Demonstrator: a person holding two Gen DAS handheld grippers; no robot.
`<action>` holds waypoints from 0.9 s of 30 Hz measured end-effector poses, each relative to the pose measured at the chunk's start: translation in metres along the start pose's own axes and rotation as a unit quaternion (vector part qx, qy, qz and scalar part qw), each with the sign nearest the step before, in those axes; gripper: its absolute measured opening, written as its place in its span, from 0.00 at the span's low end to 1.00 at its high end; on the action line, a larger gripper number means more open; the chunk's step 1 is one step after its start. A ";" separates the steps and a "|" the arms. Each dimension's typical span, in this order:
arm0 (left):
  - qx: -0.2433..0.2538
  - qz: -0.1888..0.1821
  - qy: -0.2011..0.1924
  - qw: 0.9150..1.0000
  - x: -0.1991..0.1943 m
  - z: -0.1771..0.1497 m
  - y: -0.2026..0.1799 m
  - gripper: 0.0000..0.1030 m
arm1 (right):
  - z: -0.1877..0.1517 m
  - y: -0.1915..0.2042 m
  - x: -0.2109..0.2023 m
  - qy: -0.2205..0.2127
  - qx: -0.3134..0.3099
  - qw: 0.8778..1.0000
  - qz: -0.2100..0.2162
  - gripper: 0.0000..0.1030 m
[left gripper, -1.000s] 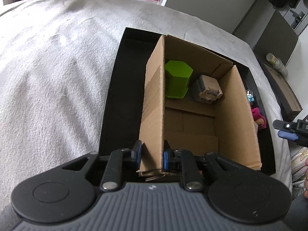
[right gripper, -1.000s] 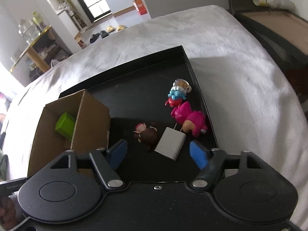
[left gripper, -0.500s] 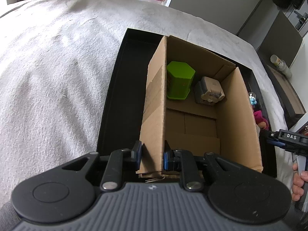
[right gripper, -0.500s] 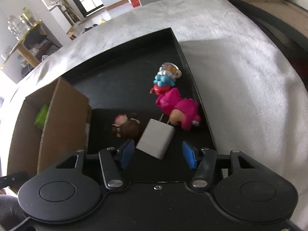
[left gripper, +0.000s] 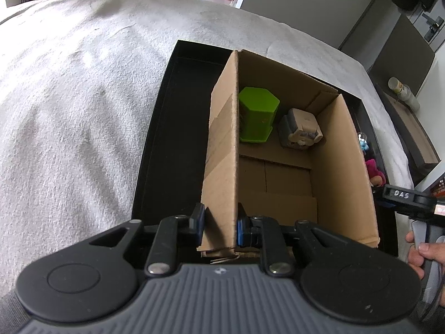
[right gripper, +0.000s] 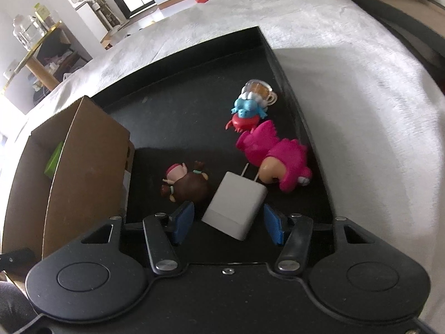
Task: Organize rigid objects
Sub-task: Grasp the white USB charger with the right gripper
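My left gripper (left gripper: 219, 225) is shut on the near left wall of an open cardboard box (left gripper: 342, 167) that stands in a black tray (left gripper: 167, 128). Inside the box, at its far end, sit a green hexagonal block (left gripper: 257, 117) and a grey and beige plug adapter (left gripper: 300, 128). In the right wrist view my right gripper (right gripper: 228, 222) is open low over the tray. A white plug charger (right gripper: 236, 206) lies between its blue pads, with a gap on each side. The box (right gripper: 83, 167) stands to the left of it.
Small figures lie on the tray (right gripper: 180, 105) near the charger: a brown one (right gripper: 192, 183), a pink one (right gripper: 275, 153), a blue one (right gripper: 247, 108) and a small cup charm (right gripper: 258, 89). Grey cloth surrounds the tray. A hand (left gripper: 422, 253) holds the right gripper.
My right gripper has come down toward the white charger and its jaws have narrowed around it. The left gripper and the box have not moved.
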State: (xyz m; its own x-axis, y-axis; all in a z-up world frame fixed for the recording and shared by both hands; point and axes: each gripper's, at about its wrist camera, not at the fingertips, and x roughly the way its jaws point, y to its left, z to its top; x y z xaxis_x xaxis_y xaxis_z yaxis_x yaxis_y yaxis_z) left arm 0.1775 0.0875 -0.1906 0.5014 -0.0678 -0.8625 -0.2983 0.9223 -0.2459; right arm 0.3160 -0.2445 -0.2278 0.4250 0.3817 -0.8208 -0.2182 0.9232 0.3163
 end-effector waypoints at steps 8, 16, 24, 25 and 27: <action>-0.001 -0.002 0.002 1.000 -0.001 0.000 0.000 0.20 | -0.007 0.017 0.001 -0.006 -0.062 0.997 -0.047 0.45; 0.002 -0.002 0.001 1.000 -0.002 -0.001 0.001 0.20 | -0.015 0.017 -0.007 0.011 -0.070 0.994 -0.082 0.39; 0.005 0.001 0.004 1.000 -0.002 -0.001 -0.002 0.20 | -0.015 0.023 -0.004 0.021 -0.090 0.992 -0.086 0.35; 0.004 -0.001 0.004 1.000 -0.002 -0.001 -0.001 0.20 | -0.015 0.026 -0.004 0.023 -0.096 0.991 -0.085 0.35; 0.004 -0.003 0.004 1.000 -0.002 -0.001 0.000 0.20 | -0.013 0.031 -0.007 0.021 -0.101 0.991 -0.080 0.35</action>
State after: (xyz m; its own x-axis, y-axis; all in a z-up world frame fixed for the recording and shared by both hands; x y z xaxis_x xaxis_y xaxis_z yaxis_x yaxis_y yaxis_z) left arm 0.1753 0.0871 -0.1893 0.4962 -0.0756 -0.8649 -0.2895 0.9248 -0.2469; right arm 0.2947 -0.2194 -0.2184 0.4328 0.2249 -0.8730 -0.3236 0.9426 0.0824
